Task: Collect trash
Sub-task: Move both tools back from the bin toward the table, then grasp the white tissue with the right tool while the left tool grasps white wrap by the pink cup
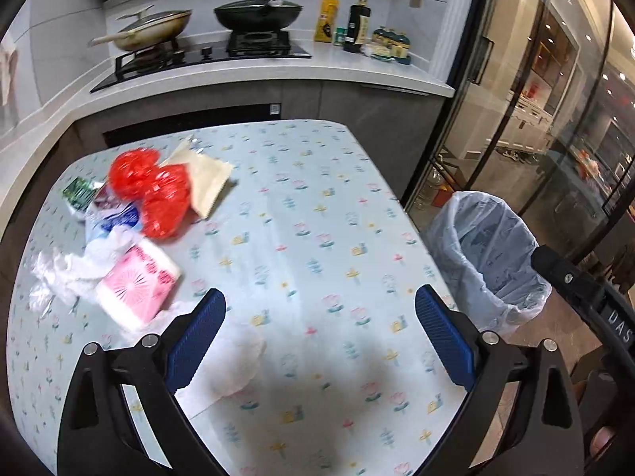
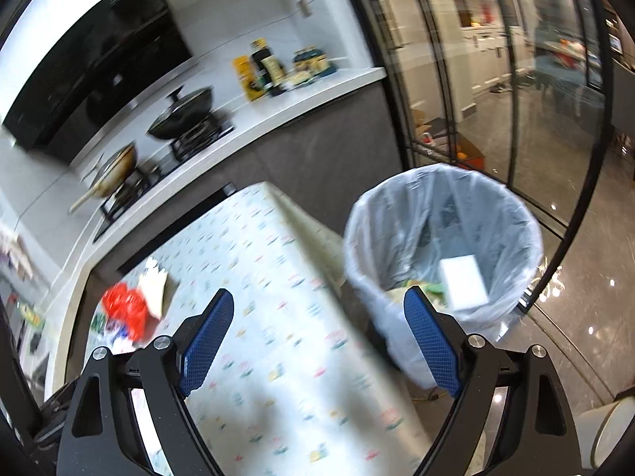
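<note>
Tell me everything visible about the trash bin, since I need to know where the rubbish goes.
The trash bin is round, open-topped and upright, standing on the glossy floor beside the table's edge, near the glass doors. A thin, translucent, wrinkled pale-blue liner covers its inside and folds over the rim. Inside lie a white box-like packet and some greenish-yellow scraps. Neither gripper touches it.

kitchen | white counter (image 1: 278, 73) | glass doors (image 2: 496, 79) | glossy floor (image 2: 575, 297)

FREE: table (image 1: 317, 206) centre and right stood bare | OBSTACLES: trash pile (image 1: 135, 218) far left; lined bin (image 2: 444, 246) off right edge; counter (image 1: 278, 75) beyond.
</note>
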`<state>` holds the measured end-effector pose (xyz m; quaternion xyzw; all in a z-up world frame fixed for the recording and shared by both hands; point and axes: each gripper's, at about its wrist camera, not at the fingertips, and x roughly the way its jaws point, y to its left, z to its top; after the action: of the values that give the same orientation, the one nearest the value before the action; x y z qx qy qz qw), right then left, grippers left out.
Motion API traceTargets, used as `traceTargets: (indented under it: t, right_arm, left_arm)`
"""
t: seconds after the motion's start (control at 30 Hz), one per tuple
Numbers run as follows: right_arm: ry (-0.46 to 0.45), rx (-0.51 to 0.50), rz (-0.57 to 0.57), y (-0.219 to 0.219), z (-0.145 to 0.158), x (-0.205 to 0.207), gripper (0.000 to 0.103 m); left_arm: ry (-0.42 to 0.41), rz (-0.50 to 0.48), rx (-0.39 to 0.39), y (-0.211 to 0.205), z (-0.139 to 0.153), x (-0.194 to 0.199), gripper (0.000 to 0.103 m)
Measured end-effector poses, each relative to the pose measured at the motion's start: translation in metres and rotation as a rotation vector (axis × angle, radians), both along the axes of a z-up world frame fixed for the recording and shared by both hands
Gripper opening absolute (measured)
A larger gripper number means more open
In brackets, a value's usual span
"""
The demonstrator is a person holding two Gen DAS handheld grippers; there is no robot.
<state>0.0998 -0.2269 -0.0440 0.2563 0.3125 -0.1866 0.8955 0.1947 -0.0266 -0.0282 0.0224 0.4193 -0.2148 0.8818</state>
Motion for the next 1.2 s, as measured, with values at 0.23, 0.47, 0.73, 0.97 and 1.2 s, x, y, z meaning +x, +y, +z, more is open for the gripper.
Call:
traceTargets:
  t: [0.23, 0.47, 0.73, 0.97, 1.2]
  right_arm:
    - [0.036, -0.014, 0.114, 0.063, -0.006, 0.015, 0.084]
    - [0.083, -0.031, 0.213, 0.122, -0.018, 0.031, 0.084]
    - [0.148, -0.027, 0.303, 0.173, -0.041, 0.048, 0.084]
    - [0.203, -0.041, 0.377, 0.214, -0.064, 0.066, 0.084]
    - [0.246, -0.061, 0.434, 0.243, -0.080, 0.083, 0.084]
  left_arm:
    - [0.010, 0.076, -0.017, 0.062, -0.002, 0.002, 0.092]
    - [0.040, 0.167, -0.030, 0.129, -0.015, 0.004, 0.092]
    - [0.082, 0.273, -0.032, 0.192, -0.034, 0.008, 0.092]
    - [0.100, 0.325, -0.037, 0.222, -0.043, 0.015, 0.092]
    - [0.114, 0.360, -0.051, 0.239, -0.049, 0.033, 0.092]
